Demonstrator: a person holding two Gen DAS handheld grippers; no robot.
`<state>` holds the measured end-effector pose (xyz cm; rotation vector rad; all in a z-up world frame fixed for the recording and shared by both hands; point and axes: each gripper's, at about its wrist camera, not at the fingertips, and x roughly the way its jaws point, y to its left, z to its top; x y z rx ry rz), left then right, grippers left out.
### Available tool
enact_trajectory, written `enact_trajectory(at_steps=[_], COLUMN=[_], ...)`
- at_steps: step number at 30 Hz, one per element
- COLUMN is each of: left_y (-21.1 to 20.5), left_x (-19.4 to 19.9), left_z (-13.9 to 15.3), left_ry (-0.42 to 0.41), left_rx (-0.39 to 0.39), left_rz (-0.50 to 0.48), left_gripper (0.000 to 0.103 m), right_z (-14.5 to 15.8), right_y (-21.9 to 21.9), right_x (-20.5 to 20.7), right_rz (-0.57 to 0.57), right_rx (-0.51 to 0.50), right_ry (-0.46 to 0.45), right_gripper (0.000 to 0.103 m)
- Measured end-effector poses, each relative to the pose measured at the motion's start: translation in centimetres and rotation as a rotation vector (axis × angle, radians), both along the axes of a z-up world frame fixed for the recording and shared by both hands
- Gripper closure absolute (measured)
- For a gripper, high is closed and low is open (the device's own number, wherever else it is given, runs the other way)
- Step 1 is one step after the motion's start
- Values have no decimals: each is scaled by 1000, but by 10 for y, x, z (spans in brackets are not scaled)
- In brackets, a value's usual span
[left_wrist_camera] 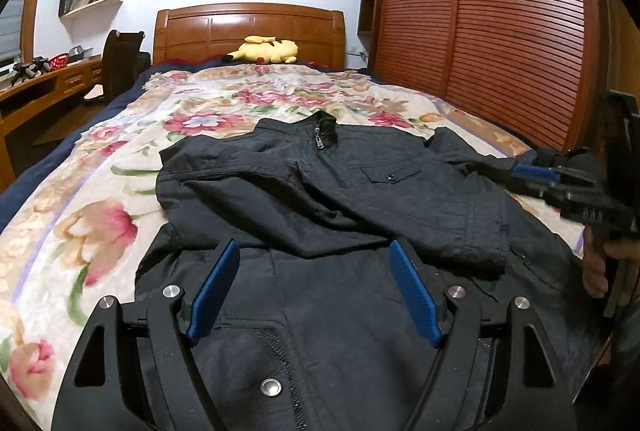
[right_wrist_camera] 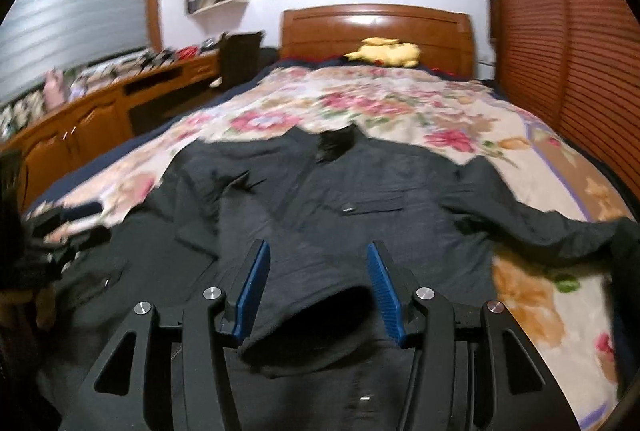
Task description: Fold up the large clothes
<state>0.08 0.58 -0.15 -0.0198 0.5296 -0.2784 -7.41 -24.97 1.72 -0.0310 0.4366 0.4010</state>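
So the black jacket (left_wrist_camera: 340,191) is lying front-up on the floral blanket (left_wrist_camera: 100,191) across the bed (left_wrist_camera: 248,27), collar toward the headboard, one sleeve folded over its chest and the other stretched out to the side toward the wardrobe (left_wrist_camera: 500,31). Left hand-held gripper (left_wrist_camera: 314,247) hovers over the lower part with its blue fingers spread wide, nothing in them. Right hand-held gripper (right_wrist_camera: 318,247) is spread too, with a sleeve cuff lying loose between its fingers, and there's a yellow plush (left_wrist_camera: 266,51) up by the headboard.

Jacket (left_wrist_camera: 340,191) hem cut off; desk clutter (right_wrist_camera: 120,65) blurred.
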Motion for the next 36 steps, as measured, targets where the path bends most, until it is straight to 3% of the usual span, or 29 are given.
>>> enact_trajectory(at_steps=[7, 14, 21, 26, 27, 28, 29, 31, 36], left_y=[4, 5, 9, 12, 13, 13, 14, 16, 22], left_x=[-2, -4, -5, -6, -6, -6, -7, -8, -13], left_z=[-2, -2, -2, -1, -1, 0, 0, 0, 0], left_ry=[5, 6, 9, 14, 15, 17, 17, 13, 9], left_rx=[5, -3, -15, -31, -38, -42, -47, -50, -64], left_rz=[11, 2, -8, -20, -21, -22, -23, -20, -28], left_gripper=[25, 25, 25, 25, 25, 25, 25, 25, 25], right_z=[-17, -28, -37, -41, -42, -43, -42, -30, -1], right_y=[37, 38, 42, 47, 48, 49, 49, 50, 18], right_x=[6, 26, 19, 20, 22, 23, 23, 18, 35], right_rz=[123, 121, 114, 116, 111, 107, 96, 56, -40], right_rx=[-82, -129, -199, -303, -324, -345, -364, -377, -235], right_ry=[27, 100, 142, 172, 176, 174, 155, 95, 67], right_gripper=[50, 50, 51, 52, 65, 86, 92, 94, 94])
